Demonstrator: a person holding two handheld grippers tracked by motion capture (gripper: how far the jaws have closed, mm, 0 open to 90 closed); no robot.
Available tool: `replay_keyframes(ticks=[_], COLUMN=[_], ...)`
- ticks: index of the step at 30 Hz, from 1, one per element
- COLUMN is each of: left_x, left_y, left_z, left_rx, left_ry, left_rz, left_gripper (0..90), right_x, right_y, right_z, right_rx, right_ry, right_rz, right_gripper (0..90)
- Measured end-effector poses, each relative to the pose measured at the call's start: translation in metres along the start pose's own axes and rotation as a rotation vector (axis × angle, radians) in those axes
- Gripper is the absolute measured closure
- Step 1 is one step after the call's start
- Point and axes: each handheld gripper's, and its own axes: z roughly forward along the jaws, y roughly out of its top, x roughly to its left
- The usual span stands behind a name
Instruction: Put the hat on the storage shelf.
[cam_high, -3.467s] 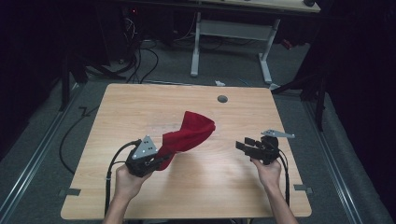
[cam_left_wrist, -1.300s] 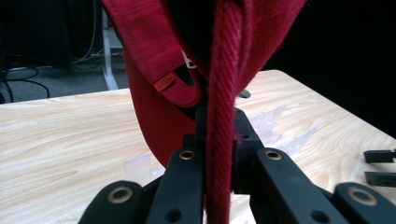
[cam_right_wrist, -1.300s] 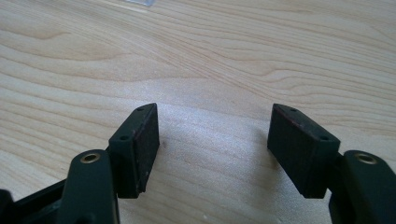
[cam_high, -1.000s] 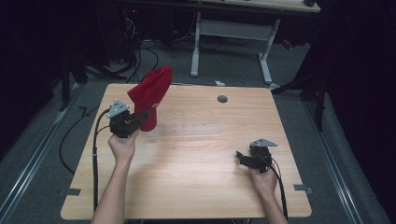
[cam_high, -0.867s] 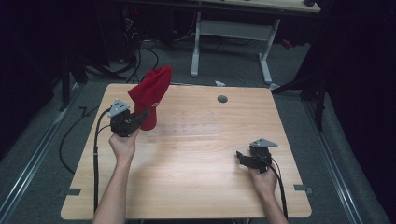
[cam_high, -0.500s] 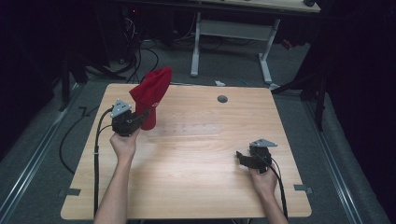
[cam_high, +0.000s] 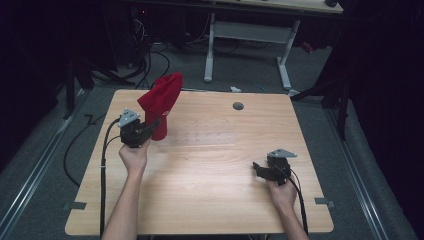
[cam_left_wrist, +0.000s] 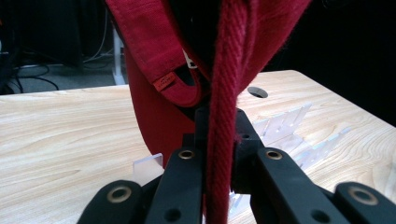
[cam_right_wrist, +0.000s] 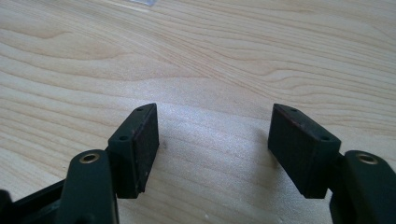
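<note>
hanging red cap (cam_high: 161, 102) above left gripper (cam_high: 154, 123)

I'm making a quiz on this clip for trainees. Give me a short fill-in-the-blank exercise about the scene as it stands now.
1. The left gripper is shut on a cloth cap whose colour is ____.
2. The right gripper has its jaws ____, with nothing between them.
3. The cap is held above the wooden ____.
4. A small round hole sits near the table's ____ edge.

Missing words: red; open; table; far
</note>
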Motion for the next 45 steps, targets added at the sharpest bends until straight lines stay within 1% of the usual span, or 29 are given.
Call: replay_keyframes(ticks=[3,7,9,12,13,14,16,20,23,24,29,32,34,36,38,41,42,43,45], left_x=[0.001,0.003,0.005,0.009,0.01,0.01,0.012,0.013,0.014,0.014,0.016,0.02,0.021,0.02,0.018,0.016,0.016,0.016,0.017], left_y=[-0.001,-0.004,-0.007,-0.011,-0.013,-0.015,-0.016,-0.019,-0.021,-0.021,-0.022,-0.02,-0.021,-0.021,-0.021,-0.02,-0.02,-0.02,-0.02], left_z=[-0.002,-0.006,-0.007,-0.01,-0.01,-0.011,-0.013,-0.016,-0.018,-0.018,-0.024,-0.029,-0.031,-0.033,-0.034,-0.036,-0.037,-0.039,-0.042], left_rx=[0.002,0.018,0.035,0.05,0.063,0.065,0.067,0.079,0.092,0.103,0.123,0.111,0.117,0.132,0.133,0.133,0.119,0.107,0.1], left_ry=[-0.001,0.005,0.013,0.022,0.028,0.032,0.034,0.037,0.039,0.046,0.069,0.093,0.1,0.103,0.108,0.12,0.124,0.129,0.138], left_rz=[0.002,0.004,0.011,0.002,0.008,0.015,0.004,-0.005,-0.015,-0.019,-0.026,-0.035,-0.034,-0.021,-0.01,-0.009,-0.009,-0.015,-0.037], left_gripper=[84.5,84.4,84.3,84.0,83.9,83.8,83.8,83.3,82.5,81.6,75.6,65.8,60.9,56.4,50.2,45.4,44.8,44.9,43.9], right_x=[0.0,0.0,0.0,0.0,0.0,0.0,0.0,0.0,0.0,0.0,0.0,0.0,0.0,0.0,0.0,0.0,0.0,0.0,0.0], right_y=[0.0,0.0,0.0,0.0,0.0,0.0,0.0,0.0,0.0,0.0,0.0,0.0,0.0,0.0,0.0,0.0,0.0,0.0,0.0], right_z=[0.0,0.0,0.0,0.0,0.0,0.0,0.0,0.0,0.0,0.0,0.0,0.0,0.0,0.0,0.0,0.0,0.0,0.0,0.0], right_rx=[0.0,0.001,0.001,0.001,0.001,0.001,0.001,0.001,0.001,0.001,0.0,0.0,0.0,0.0,0.0,0.001,0.001,0.001,0.0], right_ry=[0.0,0.0,0.0,0.0,0.0,0.0,0.0,0.001,0.001,0.001,0.001,0.001,0.001,0.001,0.001,0.001,0.001,0.001,0.002], right_rz=[0.0,0.001,0.001,0.001,0.001,0.001,0.001,0.001,0.001,0.001,0.0,0.0,0.0,0.0,0.0,0.002,0.002,0.002,0.002], right_gripper=[34.0,34.0,34.0,34.0,34.0,34.0,34.0,34.0,34.0,34.0,33.9,33.9,33.9,33.9,33.9,33.9,33.9,33.9,33.9])
